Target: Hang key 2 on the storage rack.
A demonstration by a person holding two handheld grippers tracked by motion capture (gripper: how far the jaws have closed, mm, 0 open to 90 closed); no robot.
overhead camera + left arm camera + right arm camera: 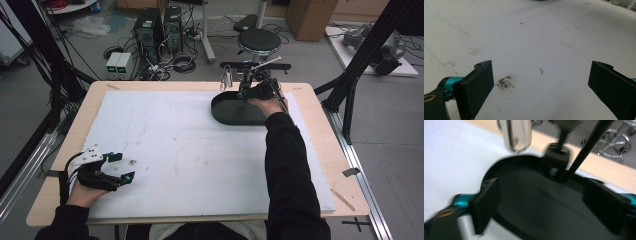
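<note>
The left gripper (pixel 120 166) sits low over the near-left part of the white sheet (pixel 190 150) that covers the wooden surface (pixel 327 150), its jaws spread wide apart with nothing between them. In the left gripper view a small brownish smudge (pixel 505 82) lies on the sheet just ahead of the jaw at the left, and a tiny reddish fleck (pixel 541 71) lies between the two jaws, a little farther out — neither is touched. The right gripper (pixel 549 202) reaches across to the far side of the surface, where a shallow black oval tray (pixel 232 111) rests on the sheet; the person's hand (pixel 267 102) and dark sleeve (pixel 287 170) run from the near edge up to it. In the right gripper view the jaws stand well apart above the tray's dark floor, holding nothing, and the picture is blurred. Just beyond the jaws, at the tray's far rim, a black block (pixel 555 161) with a thin black rod (pixel 586 147) rising at a slant stands against the tray, and a shiny metal piece (pixel 516 135) hangs above the rim to the left of it — what kind of piece it is cannot be told. Behind the surface a round black stool (pixel 259 40) stands on the floor.
</note>
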